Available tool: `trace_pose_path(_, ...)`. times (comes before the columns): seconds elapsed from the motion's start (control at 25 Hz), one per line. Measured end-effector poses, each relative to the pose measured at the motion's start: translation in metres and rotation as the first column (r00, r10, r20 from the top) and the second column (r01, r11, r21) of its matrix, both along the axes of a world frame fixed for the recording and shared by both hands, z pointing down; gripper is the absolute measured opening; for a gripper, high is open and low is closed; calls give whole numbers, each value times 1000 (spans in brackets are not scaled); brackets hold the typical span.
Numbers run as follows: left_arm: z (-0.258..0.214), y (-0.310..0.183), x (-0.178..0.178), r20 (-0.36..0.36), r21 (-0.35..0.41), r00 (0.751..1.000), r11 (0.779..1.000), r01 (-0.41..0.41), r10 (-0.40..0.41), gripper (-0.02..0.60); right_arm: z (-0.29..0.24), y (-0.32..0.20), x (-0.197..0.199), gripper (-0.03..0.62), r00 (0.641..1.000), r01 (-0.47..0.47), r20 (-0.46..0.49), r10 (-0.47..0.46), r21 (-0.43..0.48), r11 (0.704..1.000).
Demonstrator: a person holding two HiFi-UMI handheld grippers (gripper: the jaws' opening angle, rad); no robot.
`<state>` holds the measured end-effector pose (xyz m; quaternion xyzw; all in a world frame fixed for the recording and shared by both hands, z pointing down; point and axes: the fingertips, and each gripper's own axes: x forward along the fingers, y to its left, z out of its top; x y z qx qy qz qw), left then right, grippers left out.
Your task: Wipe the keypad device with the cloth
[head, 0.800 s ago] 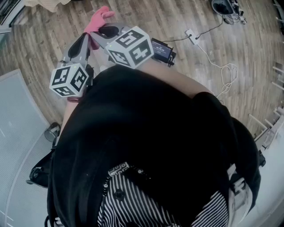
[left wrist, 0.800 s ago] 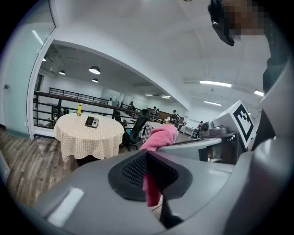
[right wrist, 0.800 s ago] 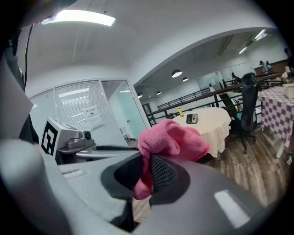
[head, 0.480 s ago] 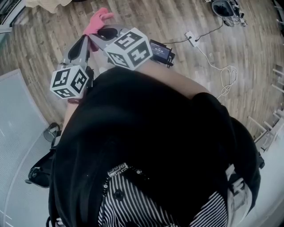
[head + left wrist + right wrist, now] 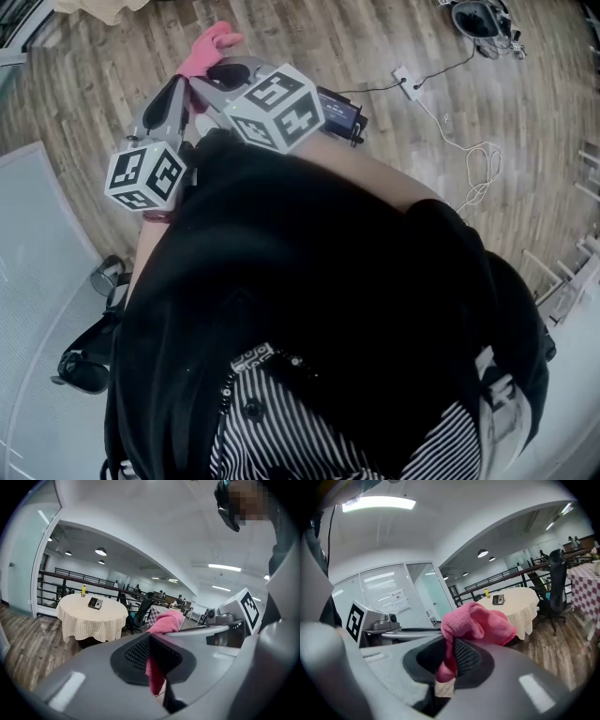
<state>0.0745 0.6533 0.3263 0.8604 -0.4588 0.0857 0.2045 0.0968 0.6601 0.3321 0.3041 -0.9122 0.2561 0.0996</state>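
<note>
A pink cloth [image 5: 208, 47] is held up in front of the person's chest, where both grippers' tips meet. My left gripper [image 5: 155, 665] is shut on a hanging strip of the cloth [image 5: 165, 621]. My right gripper [image 5: 447, 665] is shut on it too, with the cloth [image 5: 476, 623] bunched over its jaws. In the head view the left gripper [image 5: 181, 86] points up and the right gripper [image 5: 212, 73] points left. The keypad device [image 5: 95, 603] lies far off on a round table [image 5: 93, 620] with a checked cover; it also shows as a small keypad device [image 5: 498, 599] in the right gripper view.
A yellow bottle [image 5: 83, 590] stands on the round table behind the keypad. Office chairs [image 5: 555, 588] and a dark railing [image 5: 70, 576] are near it. On the wood floor lie a dark box [image 5: 339, 111], a power strip [image 5: 406, 77] and a white cable [image 5: 478, 164].
Both grippers stay shut on the cloth and barely move; the right gripper's cube edges slightly rightward and the cloth slightly upward in the head view.
</note>
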Motion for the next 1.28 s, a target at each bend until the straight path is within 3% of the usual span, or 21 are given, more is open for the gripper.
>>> trace_pose_path(0.16, 1, -20, 7, -17, -1, 1000, 1000, -10, 10, 3, 1, -19, 6, 44, 1000, -16, -7, 16, 5, 1000)
trace_pose_path(0.56, 8, -94, 16, 10, 16, 993, 992, -121, 121, 3, 8, -88, 13, 44, 992, -116, -42, 116, -2, 993)
trace_pose_path(0.8, 5, -150, -14, -9, 29, 989, 988, -151, 151, 3, 8, -140, -15, 44, 985, -165, -51, 164, 0, 986)
trace_pose_path(1.28, -2, -241, -110, -40, 7, 972, 973, -232, 232, 3, -1, -230, -116, 44, 971, -226, -80, 224, -15, 974)
